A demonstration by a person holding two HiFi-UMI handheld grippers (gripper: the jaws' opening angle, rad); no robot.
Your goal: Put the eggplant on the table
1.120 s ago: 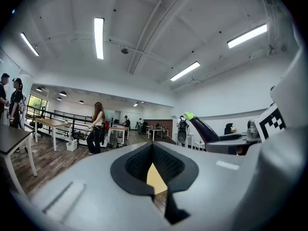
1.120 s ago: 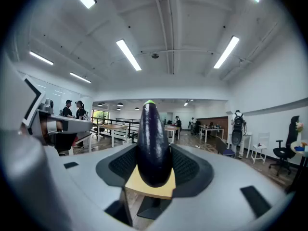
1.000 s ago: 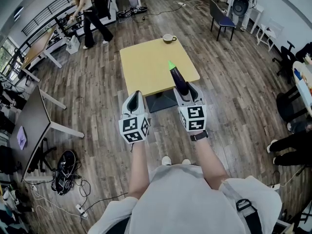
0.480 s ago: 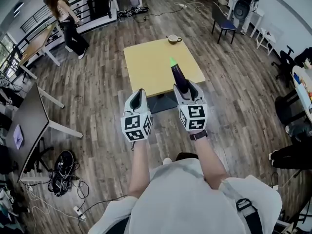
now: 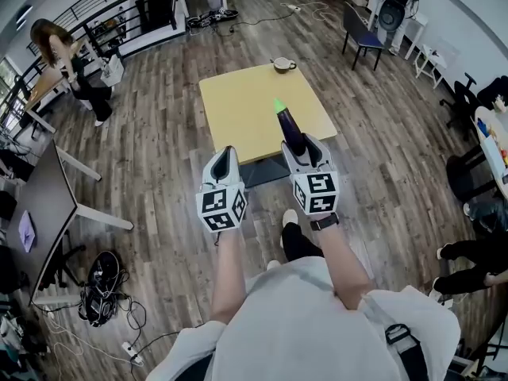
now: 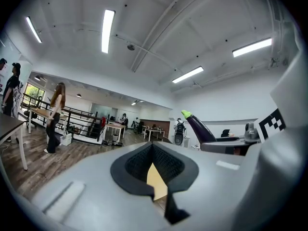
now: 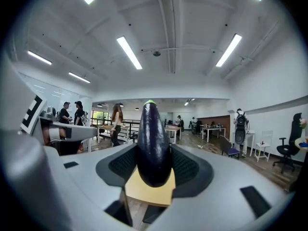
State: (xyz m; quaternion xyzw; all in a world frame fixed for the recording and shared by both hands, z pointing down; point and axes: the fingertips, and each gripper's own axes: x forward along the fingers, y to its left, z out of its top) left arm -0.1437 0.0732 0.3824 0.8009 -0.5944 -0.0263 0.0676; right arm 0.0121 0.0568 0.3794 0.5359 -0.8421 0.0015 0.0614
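A dark purple eggplant [image 5: 289, 127] with a green stem end sticks out forward from my right gripper [image 5: 305, 145], which is shut on its thick end. It hangs over the near right edge of the square yellow table [image 5: 238, 109]. In the right gripper view the eggplant [image 7: 153, 143] stands between both pads, with the table [image 7: 149, 190] below. My left gripper [image 5: 225, 155] is beside it, short of the table's near edge, shut and holding nothing. In the left gripper view its pads [image 6: 137, 165] meet at the tip, and the eggplant [image 6: 202, 129] shows at the right.
A cup [image 5: 281, 64] on a saucer sits at the table's far edge. A dark desk [image 5: 48, 205] and floor cables [image 5: 99, 284] lie to the left, and a chair [image 5: 361, 30] stands at the back right. One person [image 5: 67, 62] stands far left; another's legs [image 5: 476, 252] show at the right.
Both grippers have come a little nearer the table with the eggplant still gripped. The person holding them has stepped forward. The person at the back has walked to the left.
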